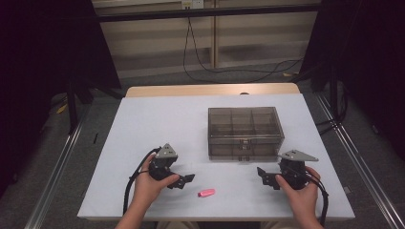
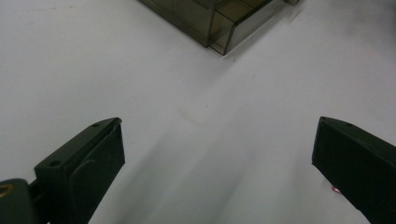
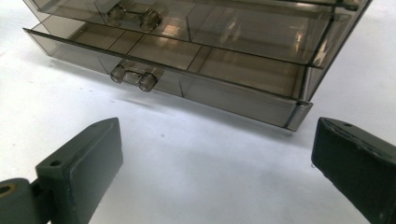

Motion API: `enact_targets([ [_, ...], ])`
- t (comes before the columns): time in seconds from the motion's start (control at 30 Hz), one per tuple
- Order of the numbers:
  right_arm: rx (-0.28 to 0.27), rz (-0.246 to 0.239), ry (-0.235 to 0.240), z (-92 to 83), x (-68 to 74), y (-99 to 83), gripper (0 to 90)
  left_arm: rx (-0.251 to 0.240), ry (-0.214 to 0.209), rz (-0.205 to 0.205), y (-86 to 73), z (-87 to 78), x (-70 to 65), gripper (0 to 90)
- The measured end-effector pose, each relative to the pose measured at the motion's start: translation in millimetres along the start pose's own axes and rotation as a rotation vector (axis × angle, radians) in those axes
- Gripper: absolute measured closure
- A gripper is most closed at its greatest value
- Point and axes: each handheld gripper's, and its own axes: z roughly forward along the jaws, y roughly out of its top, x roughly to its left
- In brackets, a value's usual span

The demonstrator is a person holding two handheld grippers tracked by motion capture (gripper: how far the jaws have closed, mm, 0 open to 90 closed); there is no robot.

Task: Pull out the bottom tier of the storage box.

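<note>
A smoky see-through drawer box [image 1: 244, 131] stands on the white table [image 1: 157, 124], right of the middle. A small pink object [image 1: 206, 192] lies near the front edge, between the two hands. My left gripper [image 1: 183, 181] rests just left of the pink object, open and holding nothing. In the left gripper view the jaws [image 2: 219, 126] stand wide apart over bare table, with a corner of the box [image 2: 219, 23] ahead. My right gripper [image 1: 265, 177] is open in front of the box. The right gripper view [image 3: 217, 123] faces the lower drawer [image 3: 187, 79], which is pulled out slightly, with its clear handle [image 3: 133, 77].
The table's front edge lies close under both hands. Dark curtains flank the table on both sides. Black cables [image 1: 229, 69] lie on the floor beyond the far edge, and metal rails [image 1: 57, 167] run along the floor left and right.
</note>
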Motion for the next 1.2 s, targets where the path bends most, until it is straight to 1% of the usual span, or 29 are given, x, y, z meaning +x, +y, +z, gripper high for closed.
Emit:
enact_targets([
  [0.03, 0.000, 0.000, 0.000, 0.0, 0.0, 0.0, 2.0, 0.000, 0.000, 0.000, 0.0, 0.0, 0.0, 2.4],
  [0.07, 0.003, -0.003, 0.000, 0.7, -0.4, -0.5, 2.0, 0.004, -0.009, 0.003, 0.7, 1.2, -0.4, 2.4],
  [0.13, 0.005, 0.001, 0.001, 1.2, -0.9, -1.0, 2.0, 0.002, -0.008, 0.004, 3.6, 4.9, -2.9, 2.4],
  [0.3, 0.008, 0.000, 0.003, 1.7, -2.7, -1.9, 2.0, 0.003, -0.011, 0.007, 7.1, 9.0, -4.4, 2.4],
  [0.5, 0.012, 0.017, -0.001, 3.0, -7.3, -3.0, 2.1, 0.003, -0.016, 0.009, 10.8, 14.9, -5.8, 2.4],
  [0.6, 0.016, 0.017, 0.003, 4.9, -8.9, -2.9, 2.3, -0.003, -0.022, 0.002, 12.5, 20.6, -7.1, 2.4],
  [0.8, 0.023, 0.015, 0.014, 6.6, -10.8, -2.0, 2.8, 0.000, -0.031, 0.005, 15.7, 27.4, -10.2, 2.4],
  [0.87, 0.016, 0.023, 0.007, 6.5, -12.0, -1.6, 2.9, 0.002, -0.035, 0.005, 16.4, 28.3, -10.7, 2.4],
  [0.9, 0.016, 0.023, 0.007, 6.5, -12.0, -1.6, 2.9, -0.005, -0.036, 0.008, 17.2, 29.6, -11.4, 2.4],
  [0.93, 0.016, 0.021, 0.016, 6.7, -13.0, -0.7, 2.7, -0.004, -0.040, 0.007, 17.9, 30.5, -12.1, 2.1],
  [0.97, 0.016, 0.021, 0.016, 6.7, -13.0, -0.7, 2.7, -0.009, -0.048, 0.005, 18.5, 31.9, -12.6, 2.1],
  [1.03, 0.005, 0.021, 0.020, 7.0, -14.3, 0.0, 2.7, -0.003, -0.047, 0.003, 19.7, 33.1, -13.6, 2.1],
  [1.07, 0.007, 0.017, 0.020, 7.5, -15.1, 0.4, 2.7, -0.015, -0.052, -0.007, 19.7, 34.9, -14.2, 2.1],
  [1.1, 0.006, 0.022, 0.019, 7.6, -15.7, 0.9, 2.7, -0.001, -0.042, -0.008, 20.3, 35.2, -14.4, 2.1],
  [1.2, 0.002, 0.030, 0.023, 8.1, -16.8, 1.9, 3.0, -0.004, -0.041, -0.019, 21.2, 37.1, -14.7, 2.1],
])
